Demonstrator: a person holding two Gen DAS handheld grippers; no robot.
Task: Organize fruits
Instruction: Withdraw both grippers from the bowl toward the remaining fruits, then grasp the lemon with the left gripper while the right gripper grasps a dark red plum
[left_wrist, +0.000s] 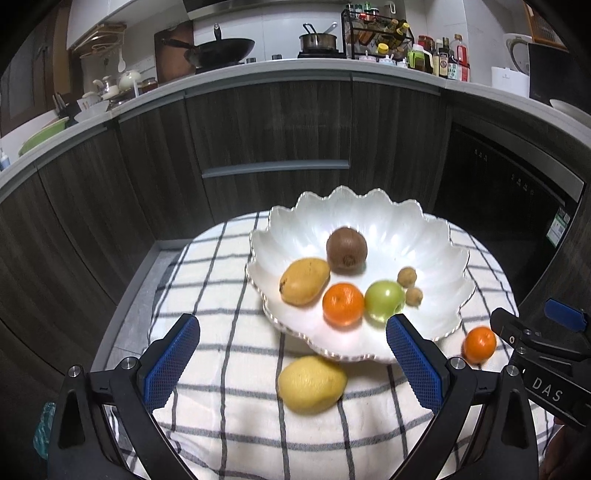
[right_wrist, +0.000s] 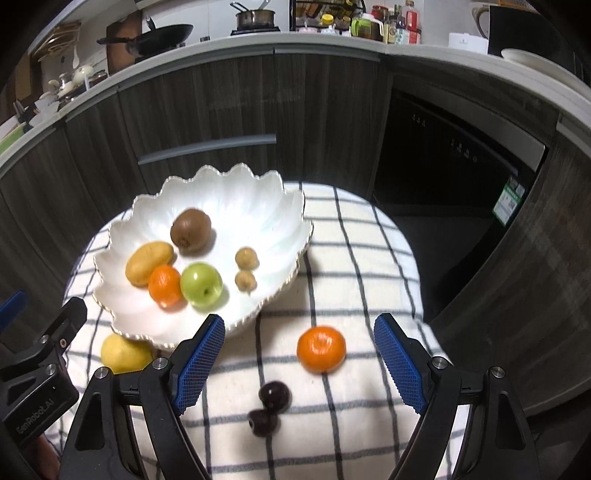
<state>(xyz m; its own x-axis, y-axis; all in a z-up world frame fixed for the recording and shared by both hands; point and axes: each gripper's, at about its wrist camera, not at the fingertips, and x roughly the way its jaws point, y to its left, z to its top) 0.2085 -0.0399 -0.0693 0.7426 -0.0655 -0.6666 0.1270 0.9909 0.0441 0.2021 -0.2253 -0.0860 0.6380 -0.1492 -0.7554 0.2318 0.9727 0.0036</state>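
A white scalloped bowl (left_wrist: 424, 240) (right_wrist: 258, 206) stands on a checked cloth and holds a kiwi (left_wrist: 346, 250), a mango (left_wrist: 304, 281), a mandarin (left_wrist: 343, 303), a green apple (left_wrist: 384, 300) and two small longans (left_wrist: 407, 276). A lemon (left_wrist: 312, 384) (right_wrist: 123, 352) lies on the cloth in front of the bowl, between the wide-open jaws of my empty left gripper (left_wrist: 291, 332). A second mandarin (right_wrist: 321, 349) (left_wrist: 479, 343) lies right of the bowl, between the open jaws of my empty right gripper (right_wrist: 299, 332). Two dark cherries (right_wrist: 274, 396) lie nearer.
The checked cloth (left_wrist: 221, 295) covers a small round table. Dark wood cabinets (left_wrist: 269, 125) and a built-in black appliance (right_wrist: 454, 155) stand close behind. The counter above carries a wok (left_wrist: 221, 48), a pot and bottles.
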